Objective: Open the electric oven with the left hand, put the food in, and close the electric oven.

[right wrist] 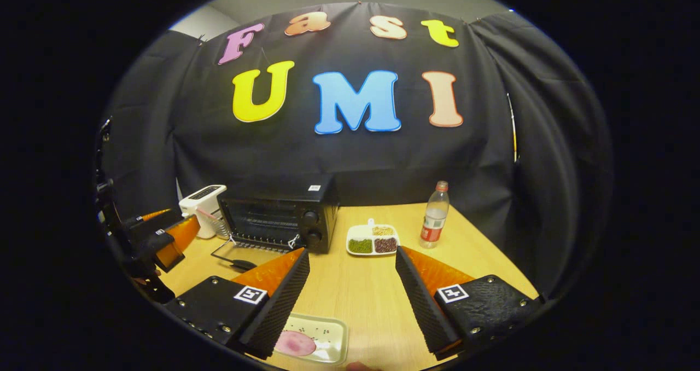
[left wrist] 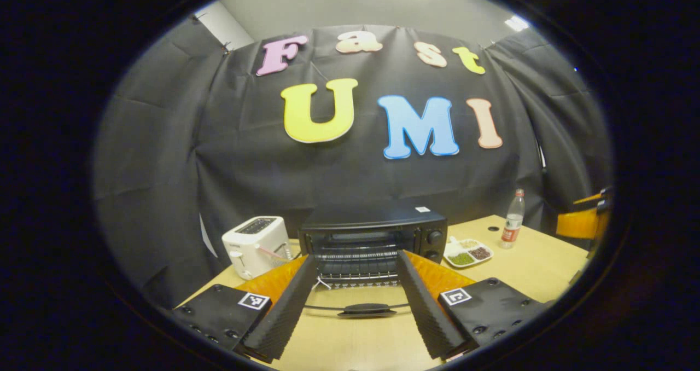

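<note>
Now the oven (left wrist: pixel 372 234) door (left wrist: pixel 363 308) lies open at lower centre; your left gripper (left wrist: pixel 355 305) gapes empty. Next, the food tray (right wrist: pixel 320 338) (low in the right gripper view): right gripper (right wrist: pixel 350 311), wide and empty, must close on it.

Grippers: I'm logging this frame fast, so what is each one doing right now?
Left gripper: open, holding nothing, facing the open oven door.
Right gripper: open, holding nothing, above the food tray.
</note>
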Demonstrator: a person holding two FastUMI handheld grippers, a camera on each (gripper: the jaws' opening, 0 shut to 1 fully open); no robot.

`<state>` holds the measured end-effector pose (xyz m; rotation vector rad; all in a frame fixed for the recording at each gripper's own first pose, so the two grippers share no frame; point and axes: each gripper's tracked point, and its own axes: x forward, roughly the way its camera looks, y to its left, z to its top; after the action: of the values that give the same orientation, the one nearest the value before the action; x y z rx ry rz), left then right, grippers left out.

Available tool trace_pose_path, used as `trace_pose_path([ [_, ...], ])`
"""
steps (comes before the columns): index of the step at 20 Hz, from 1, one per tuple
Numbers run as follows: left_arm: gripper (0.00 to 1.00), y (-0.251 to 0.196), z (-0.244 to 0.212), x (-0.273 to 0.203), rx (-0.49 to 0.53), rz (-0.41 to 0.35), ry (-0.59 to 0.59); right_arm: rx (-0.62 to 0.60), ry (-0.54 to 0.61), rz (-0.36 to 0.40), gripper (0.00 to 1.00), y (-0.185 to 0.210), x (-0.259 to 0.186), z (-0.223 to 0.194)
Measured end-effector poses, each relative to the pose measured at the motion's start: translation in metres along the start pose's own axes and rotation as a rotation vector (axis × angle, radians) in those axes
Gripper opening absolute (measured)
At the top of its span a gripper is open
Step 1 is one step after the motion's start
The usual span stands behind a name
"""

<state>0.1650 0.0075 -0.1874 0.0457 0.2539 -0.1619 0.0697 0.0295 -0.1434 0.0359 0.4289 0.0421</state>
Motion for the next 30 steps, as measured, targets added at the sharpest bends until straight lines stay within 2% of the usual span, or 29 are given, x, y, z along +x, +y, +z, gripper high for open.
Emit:
trace_pose_path([
  [4, 0.98, 0.014, 0.031, -0.033, -0.014, 0.054, -0.039, 0.059, 0.125, 0.088, 0.98, 0.005, 0.006, -0.03],
  [7, 1.0, 0.021, 0.052, -0.056, -0.022, 0.1, -0.082, 0.108, 0.247, 0.169, 0.98, 0.015, 0.011, -0.053],
  [9, 1.0, 0.025, 0.059, -0.069, -0.017, 0.125, -0.099, 0.137, 0.325, 0.2, 0.95, 0.017, 0.011, -0.069],
  [10, 1.0, 0.027, 0.06, -0.073, -0.014, 0.138, -0.106, 0.152, 0.364, 0.22, 0.98, 0.018, 0.011, -0.076],
  [14, 1.0, 0.033, 0.058, -0.088, -0.017, 0.181, -0.1, 0.225, 0.55, 0.309, 0.98, 0.026, 0.01, -0.109],
  [21, 1.0, 0.046, 0.047, -0.099, -0.032, 0.235, -0.076, 0.363, 0.816, 0.381, 0.97, 0.029, 0.011, -0.149],
  [22, 0.92, 0.048, 0.047, -0.099, -0.036, 0.242, -0.076, 0.378, 0.844, 0.384, 0.97, 0.029, 0.011, -0.154],
  [26, 1.0, 0.055, 0.044, -0.103, -0.037, 0.264, -0.074, 0.377, 0.948, 0.378, 0.98, 0.023, 0.014, -0.178],
  [30, 1.0, 0.063, 0.037, -0.108, -0.052, 0.288, -0.065, 0.359, 1.031, 0.385, 0.97, 0.024, 0.011, -0.197],
])
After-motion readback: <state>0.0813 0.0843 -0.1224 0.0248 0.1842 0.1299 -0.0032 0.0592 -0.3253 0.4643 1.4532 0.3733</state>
